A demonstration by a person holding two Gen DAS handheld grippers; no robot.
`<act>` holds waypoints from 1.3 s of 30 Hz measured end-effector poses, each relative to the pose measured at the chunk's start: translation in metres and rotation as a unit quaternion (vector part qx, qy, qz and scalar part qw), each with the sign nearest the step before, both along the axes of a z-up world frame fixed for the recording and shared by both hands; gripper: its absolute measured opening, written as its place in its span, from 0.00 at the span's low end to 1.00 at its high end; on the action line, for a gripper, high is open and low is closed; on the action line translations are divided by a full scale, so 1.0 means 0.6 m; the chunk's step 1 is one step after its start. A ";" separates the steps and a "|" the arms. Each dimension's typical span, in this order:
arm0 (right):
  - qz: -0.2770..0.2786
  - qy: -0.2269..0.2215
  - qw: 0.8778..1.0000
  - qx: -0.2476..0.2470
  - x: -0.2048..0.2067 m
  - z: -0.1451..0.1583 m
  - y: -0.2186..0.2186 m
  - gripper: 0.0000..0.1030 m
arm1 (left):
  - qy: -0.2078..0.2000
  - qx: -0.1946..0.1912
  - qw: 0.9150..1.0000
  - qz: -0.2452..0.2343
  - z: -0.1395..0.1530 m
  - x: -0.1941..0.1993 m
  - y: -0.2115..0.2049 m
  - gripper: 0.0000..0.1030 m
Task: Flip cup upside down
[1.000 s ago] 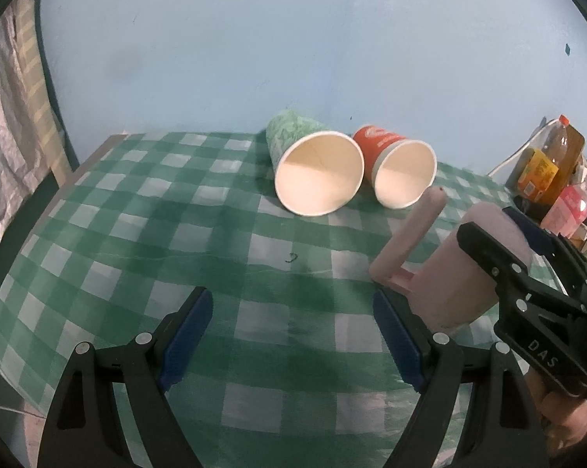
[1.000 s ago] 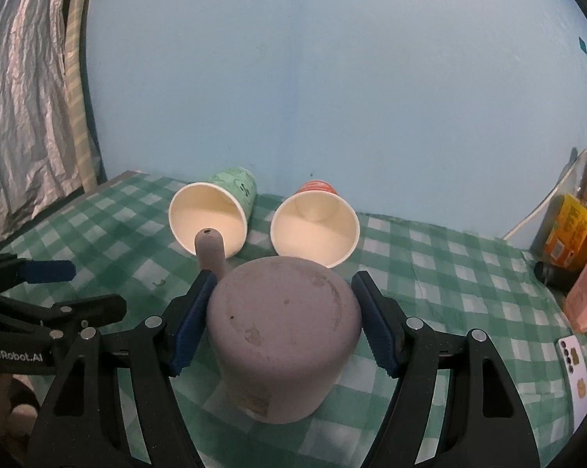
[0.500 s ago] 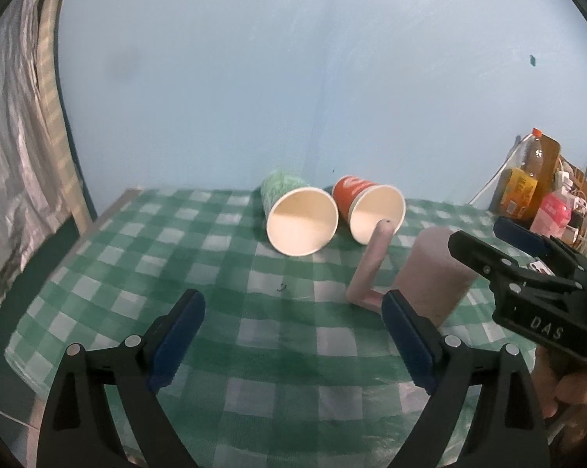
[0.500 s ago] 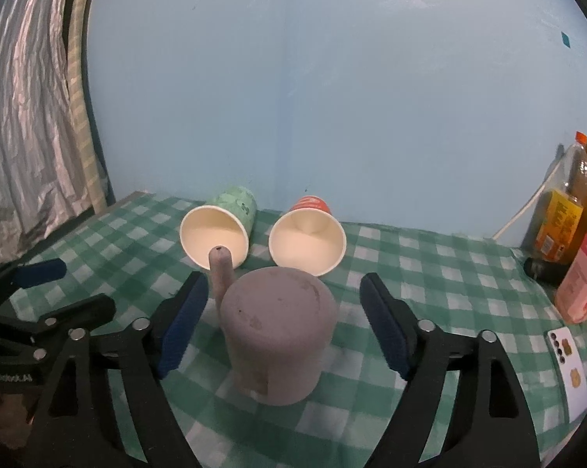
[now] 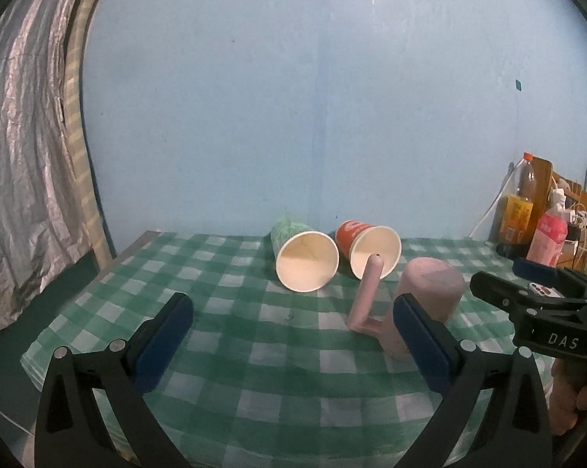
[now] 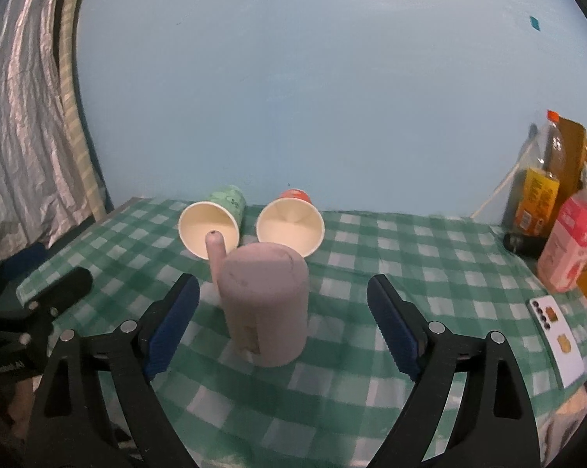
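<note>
A pink mug (image 6: 265,304) with a long straight handle (image 6: 216,257) stands upside down on the green checked tablecloth (image 6: 410,273); it also shows in the left wrist view (image 5: 426,304). My right gripper (image 6: 283,331) is open and empty, just in front of the mug, its fingers apart from the mug's sides. My left gripper (image 5: 293,345) is open and empty, to the left of the mug above the cloth. The right gripper's body shows at the right of the left wrist view (image 5: 547,312).
A green paper cup (image 6: 211,226) and a red paper cup (image 6: 291,226) lie on their sides behind the mug, mouths facing me. Bottles and a pink carton (image 6: 566,249) stand at the far right. A phone and card (image 6: 556,329) lie near the right edge.
My right gripper has let go of the upside-down mug, opened wide and drawn back. My left gripper has also drawn back and risen. The mug stays standing.
</note>
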State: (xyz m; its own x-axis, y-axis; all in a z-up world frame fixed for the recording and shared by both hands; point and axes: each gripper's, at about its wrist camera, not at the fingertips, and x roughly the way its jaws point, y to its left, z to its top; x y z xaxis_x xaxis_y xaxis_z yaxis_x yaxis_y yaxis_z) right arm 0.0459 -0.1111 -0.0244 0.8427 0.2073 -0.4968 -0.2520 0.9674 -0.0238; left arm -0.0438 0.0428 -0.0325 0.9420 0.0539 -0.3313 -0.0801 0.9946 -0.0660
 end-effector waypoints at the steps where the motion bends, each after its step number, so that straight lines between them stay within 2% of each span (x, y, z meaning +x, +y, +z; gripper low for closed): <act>1: -0.002 0.000 1.000 0.001 -0.002 -0.001 -0.003 0.85 | -0.003 -0.002 1.000 0.001 0.000 -0.003 -0.001 1.00; 11: -0.024 0.012 0.999 0.019 -0.004 -0.014 -0.027 0.85 | -0.006 0.010 1.000 0.007 -0.002 -0.014 -0.019 1.00; 20: -0.025 0.017 0.999 0.020 -0.005 -0.020 -0.030 0.85 | 0.005 0.016 0.999 0.032 -0.008 -0.010 -0.019 1.00; 39: -0.019 0.018 1.000 0.016 -0.009 -0.020 -0.023 0.85 | 0.028 0.004 0.999 0.023 -0.019 -0.003 -0.012 1.00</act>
